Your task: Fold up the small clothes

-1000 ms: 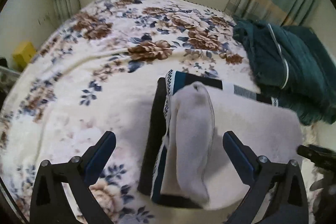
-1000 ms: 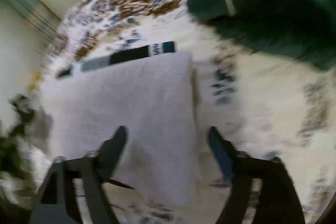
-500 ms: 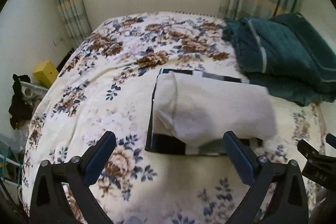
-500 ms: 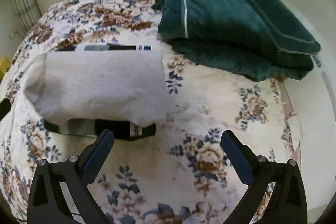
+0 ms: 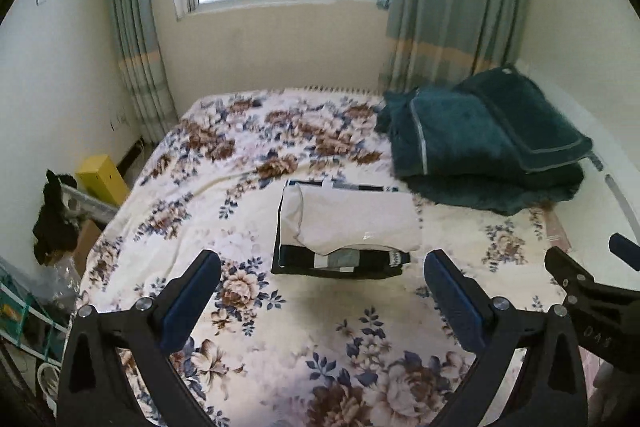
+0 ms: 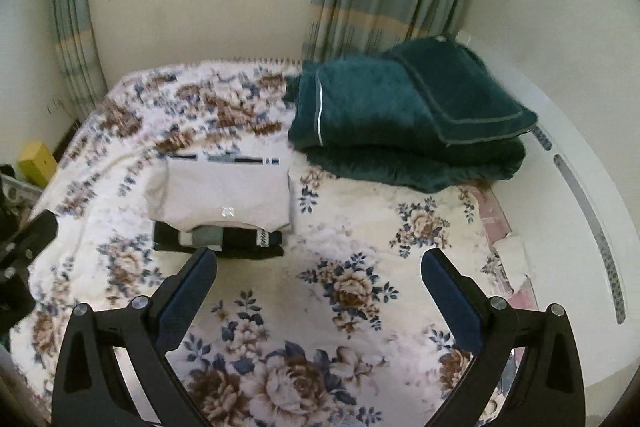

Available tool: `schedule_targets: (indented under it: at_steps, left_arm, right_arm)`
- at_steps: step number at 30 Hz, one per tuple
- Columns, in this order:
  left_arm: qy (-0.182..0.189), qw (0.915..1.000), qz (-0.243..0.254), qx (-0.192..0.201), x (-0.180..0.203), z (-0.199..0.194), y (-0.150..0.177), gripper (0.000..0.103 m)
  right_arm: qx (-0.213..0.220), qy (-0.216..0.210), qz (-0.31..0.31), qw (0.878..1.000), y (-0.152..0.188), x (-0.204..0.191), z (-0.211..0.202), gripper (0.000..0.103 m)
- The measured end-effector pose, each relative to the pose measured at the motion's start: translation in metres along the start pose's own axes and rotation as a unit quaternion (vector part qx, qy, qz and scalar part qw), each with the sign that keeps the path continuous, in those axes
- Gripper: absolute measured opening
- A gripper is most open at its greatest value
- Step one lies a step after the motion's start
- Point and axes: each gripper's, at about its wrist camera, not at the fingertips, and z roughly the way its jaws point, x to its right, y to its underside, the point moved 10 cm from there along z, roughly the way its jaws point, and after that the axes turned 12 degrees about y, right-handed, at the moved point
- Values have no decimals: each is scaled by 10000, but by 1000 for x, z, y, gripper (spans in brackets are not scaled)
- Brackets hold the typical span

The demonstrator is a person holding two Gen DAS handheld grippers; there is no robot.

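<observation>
A folded pale grey knit garment (image 5: 352,223) lies squared on top of a folded black garment with white and teal patterned bands (image 5: 340,261), the two forming a small stack near the middle of the bed with the cream floral blanket (image 5: 288,355), a little toward its right edge and just short of the heaped dark green plush blanket (image 5: 484,143). The left hand-held gripper (image 5: 322,297) hangs above the near part of the bed, jaws spread wide and holding nothing; the right hand-held gripper (image 6: 318,293) is likewise released and empty, clear of the stack.

The folding looks finished or close to it, so the risks are of undoing it. The grey piece has a rounded, loose left end that overhangs the darker one; a finger catching there on any return pass could drag the top layer open. The soft, yielding bedding gives the stack little support, so pressing down nearby could tilt it or let the top garment slide. Lifting both pieces together by a single edge would likely let the folds fall out.
</observation>
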Motion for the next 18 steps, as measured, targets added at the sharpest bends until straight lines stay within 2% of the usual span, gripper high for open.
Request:
schedule_targets:
  at_steps: [6, 11, 18]
  left_arm:
    - [-17, 9997, -45, 229, 18, -70, 6, 103]
    - [79, 9992, -19, 382, 33, -111, 14, 103]
    - [34, 9987, 8, 507, 42, -153, 22, 103]
  right_arm:
    - [322, -115, 221, 9992, 7, 45, -92, 103]
    - [565, -200, 261, 9979, 18, 73, -155, 103]
    - [741, -334, 270, 9963, 28, 95, -204, 103]
